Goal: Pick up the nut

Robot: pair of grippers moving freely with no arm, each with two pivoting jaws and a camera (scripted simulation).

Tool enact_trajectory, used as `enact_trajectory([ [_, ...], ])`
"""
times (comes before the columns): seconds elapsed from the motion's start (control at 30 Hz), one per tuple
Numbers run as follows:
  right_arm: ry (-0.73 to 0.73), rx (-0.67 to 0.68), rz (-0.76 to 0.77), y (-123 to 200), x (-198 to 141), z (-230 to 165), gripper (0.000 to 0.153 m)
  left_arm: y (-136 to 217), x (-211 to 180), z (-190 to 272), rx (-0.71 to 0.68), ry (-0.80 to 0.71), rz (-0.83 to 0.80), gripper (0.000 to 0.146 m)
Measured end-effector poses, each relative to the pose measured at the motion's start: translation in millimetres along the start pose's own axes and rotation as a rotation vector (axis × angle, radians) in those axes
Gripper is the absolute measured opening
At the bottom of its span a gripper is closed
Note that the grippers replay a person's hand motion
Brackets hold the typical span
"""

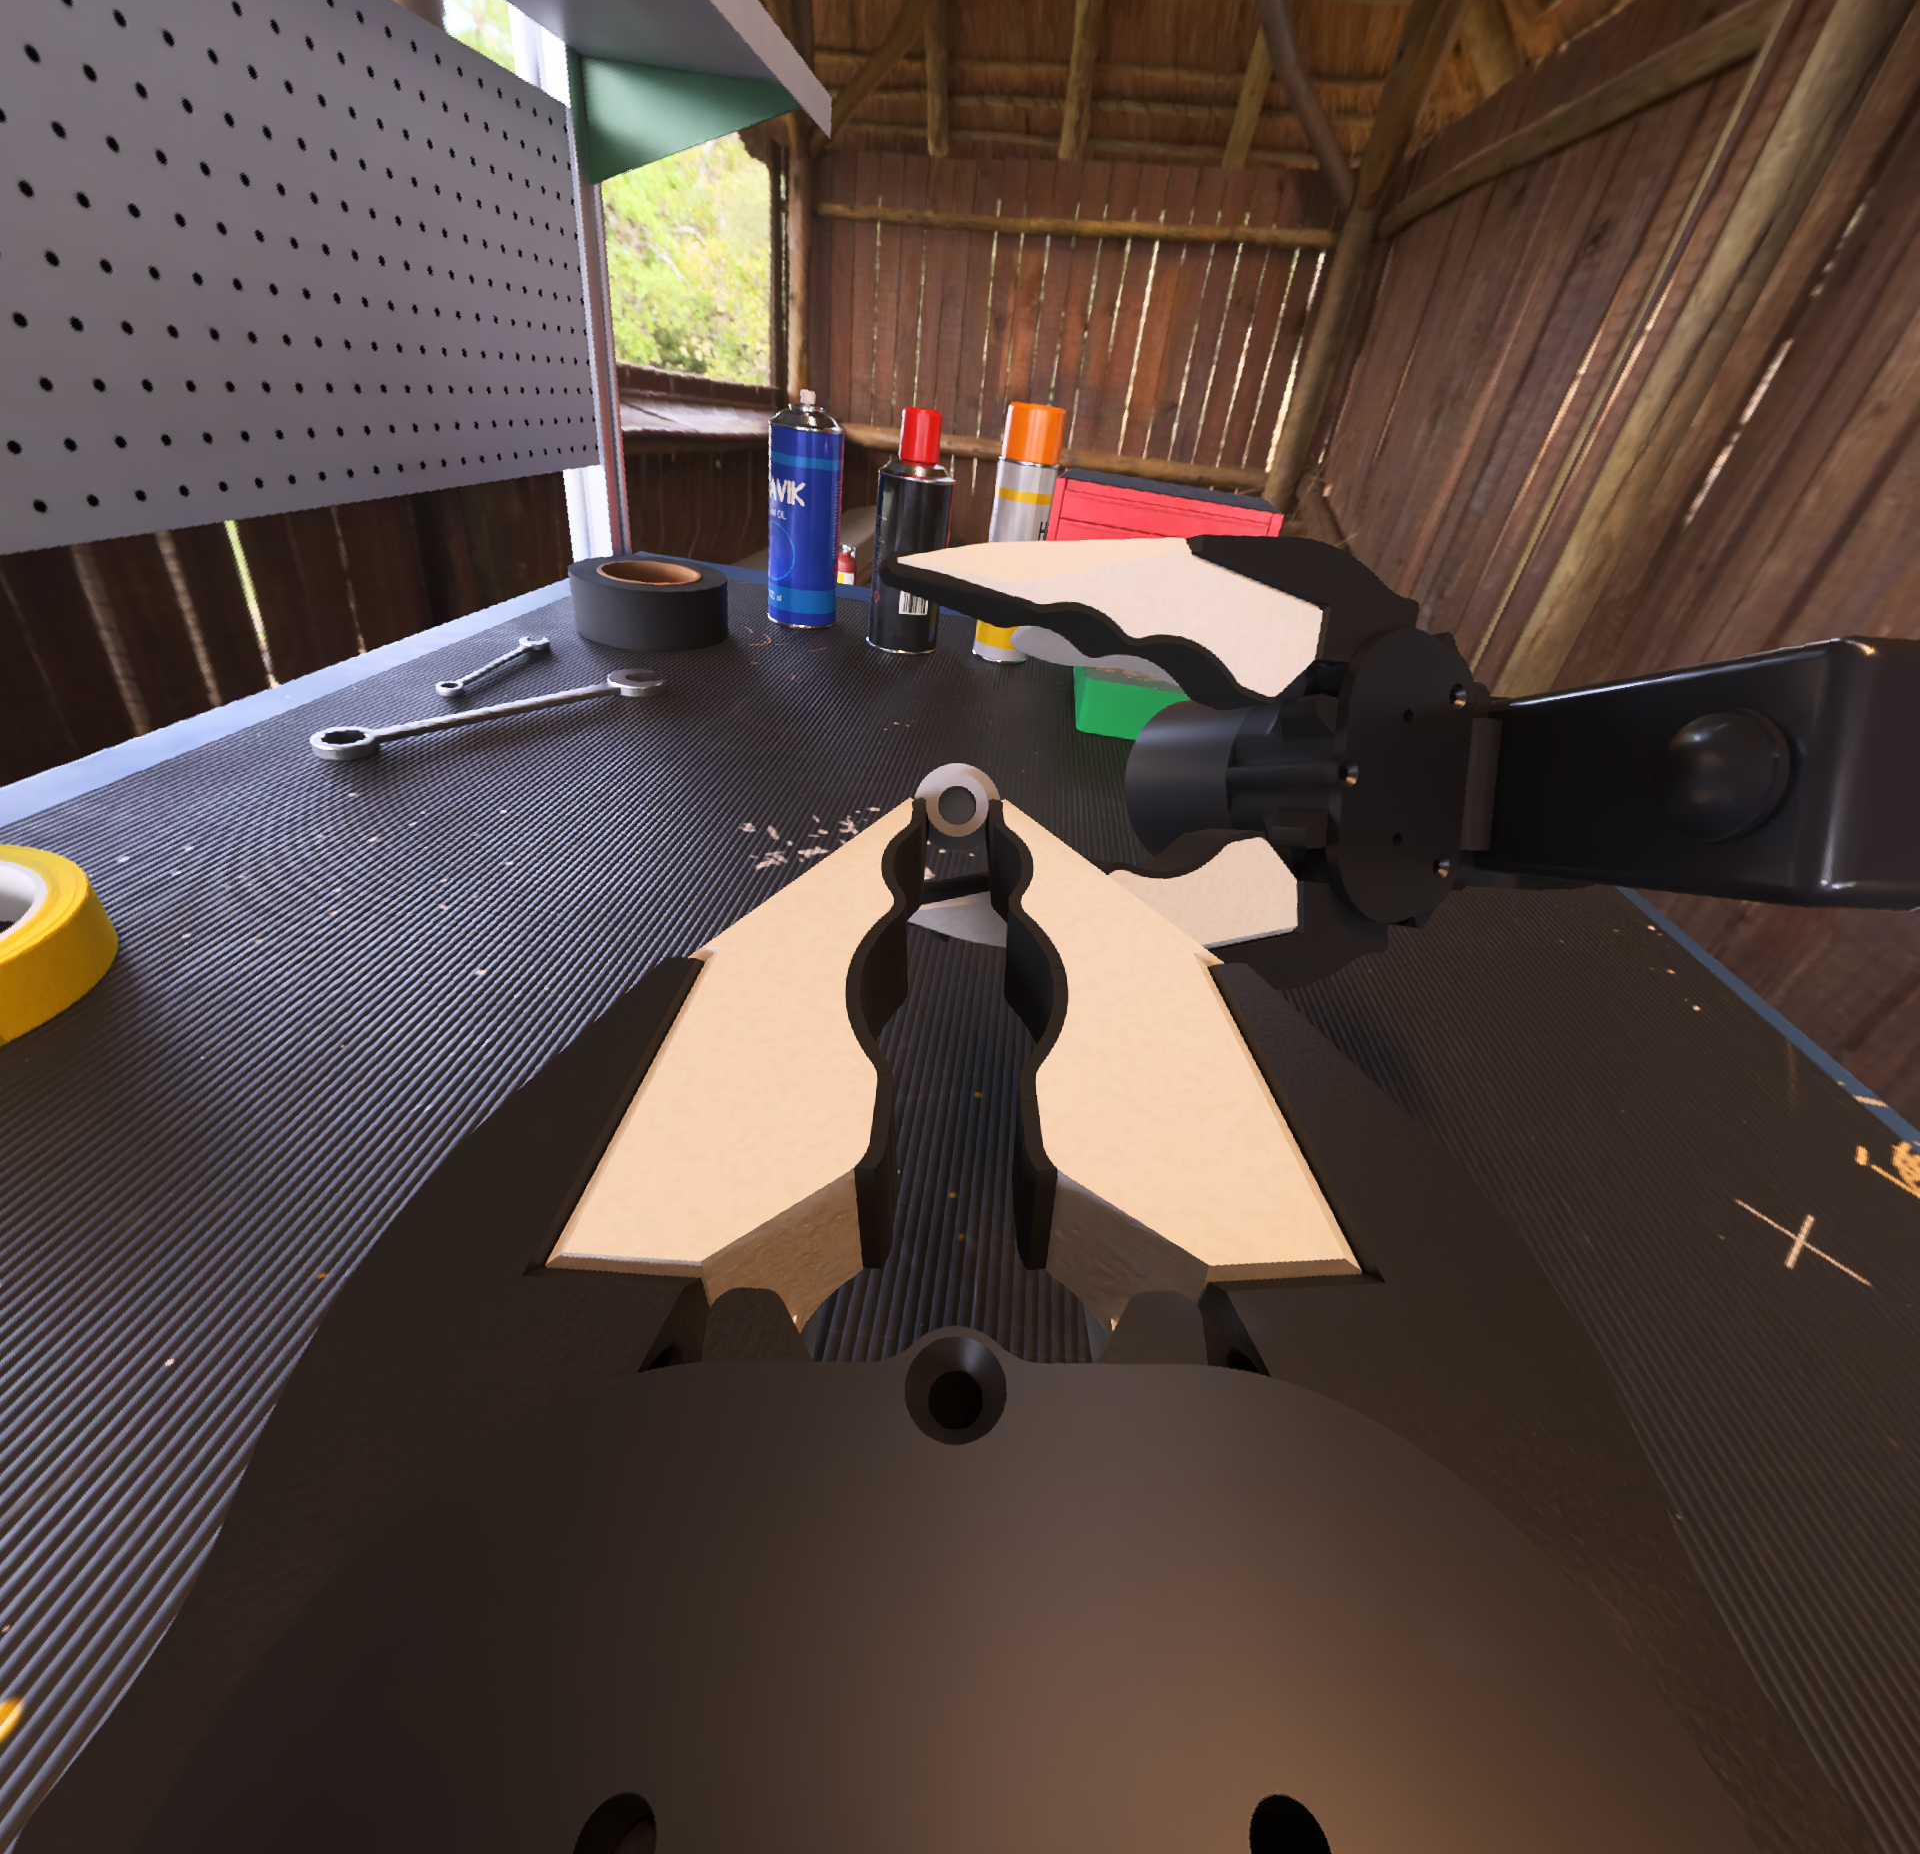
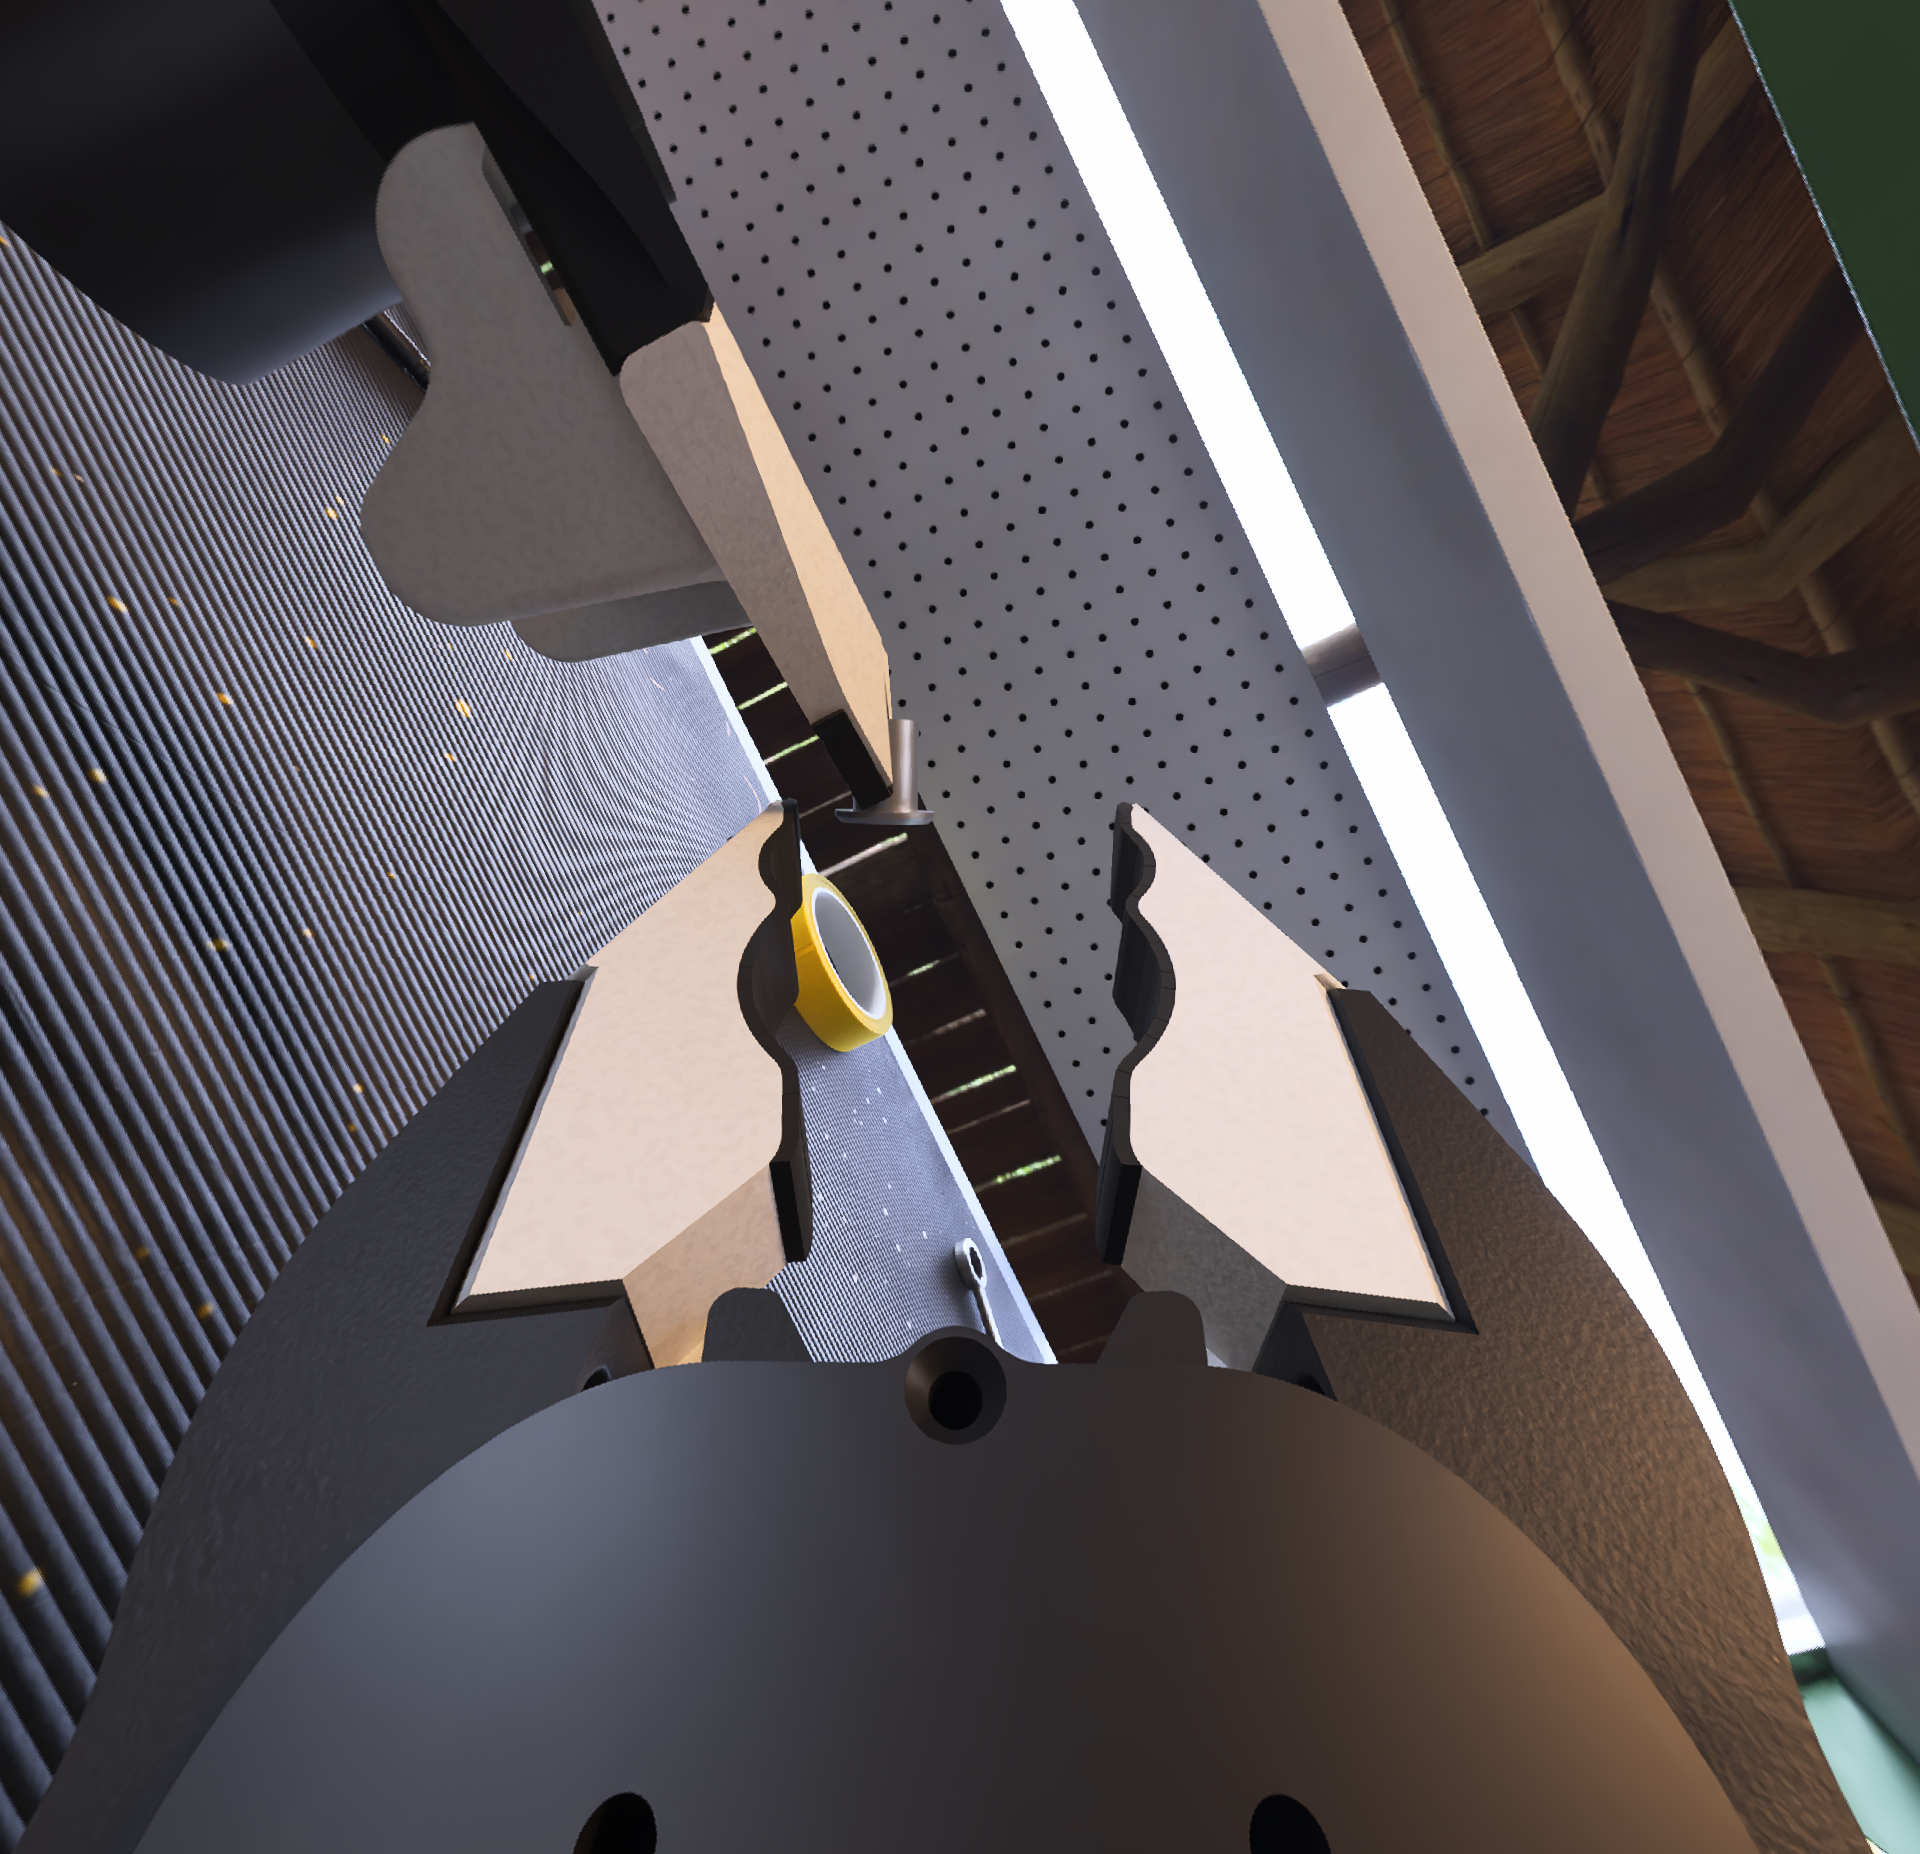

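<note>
I have the small silver flanged nut pinched at the very tips of my left gripper, whose tan fingers stand narrow, closed onto it. In the left wrist view I look straight down the nut's bore, a round ring with a dark hole, so its long axis runs roughly along the fingers. The right wrist view gives the profile instead: a short barrel rising from a flat flange, clear of the black ribbed rubber mat, as far as I can judge. My right gripper stands wide apart and empty, just beside the nut and pointing across at it, with a roll of yellow tape showing between its fingers farther off. Only the left view shows the two silver wrenches and the three spray cans beyond.
</note>
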State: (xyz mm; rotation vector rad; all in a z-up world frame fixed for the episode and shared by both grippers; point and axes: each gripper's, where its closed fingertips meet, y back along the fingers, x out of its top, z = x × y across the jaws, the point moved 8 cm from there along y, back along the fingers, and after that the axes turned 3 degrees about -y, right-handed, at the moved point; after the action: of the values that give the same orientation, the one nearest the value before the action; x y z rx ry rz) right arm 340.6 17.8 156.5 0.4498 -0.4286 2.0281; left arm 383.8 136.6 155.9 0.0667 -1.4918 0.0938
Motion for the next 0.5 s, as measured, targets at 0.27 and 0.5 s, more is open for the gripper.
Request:
enact_trajectory([
  [0.27, -0.001, -0.036, -0.018, -1.4, -1.6, 1.1, 0.061, -5.4, 0.0, 10.3, 0.032, -0.092, -0.01, 0.011],
  [0.5, 0.003, -0.044, -0.03, -2.4, -3.0, 1.0, 0.056, -9.1, 0.1, 18.3, 0.11, -0.191, -0.024, 0.011],
])
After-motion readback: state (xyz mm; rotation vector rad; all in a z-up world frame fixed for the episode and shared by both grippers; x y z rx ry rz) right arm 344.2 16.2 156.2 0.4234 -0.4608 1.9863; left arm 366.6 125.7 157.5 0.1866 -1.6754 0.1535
